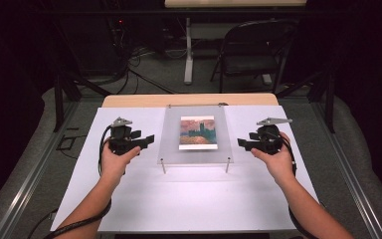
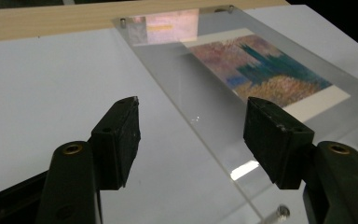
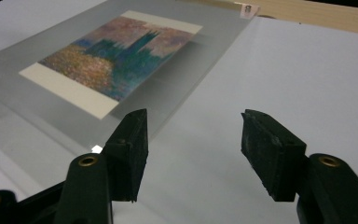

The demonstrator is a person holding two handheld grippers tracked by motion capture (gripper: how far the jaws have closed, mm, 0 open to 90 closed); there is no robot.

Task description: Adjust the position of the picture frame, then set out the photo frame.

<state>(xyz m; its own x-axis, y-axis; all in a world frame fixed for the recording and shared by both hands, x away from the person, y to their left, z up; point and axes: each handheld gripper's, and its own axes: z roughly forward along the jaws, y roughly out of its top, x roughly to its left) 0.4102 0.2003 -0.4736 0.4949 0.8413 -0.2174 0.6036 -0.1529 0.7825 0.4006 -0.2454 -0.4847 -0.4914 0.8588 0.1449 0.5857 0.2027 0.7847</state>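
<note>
Both the left tongs (image 1: pixel 148 140) and right tongs (image 1: pixel 242 144) hover spread and empty beside the clear acrylic sheet (image 1: pixel 171 137) over the painting print (image 1: pixel 197 132), which a careless nudge could slide askew.

A clear acrylic panel (image 1: pixel 195 149) lies flat, raised on small metal standoff posts (image 1: pixel 163 166) at its corners, at the middle of the white counter (image 1: pixel 129 199), and beneath the panel's centre rests a painted print (image 1: pixel 197 132) in pink, teal and orange with a cream border.
</note>
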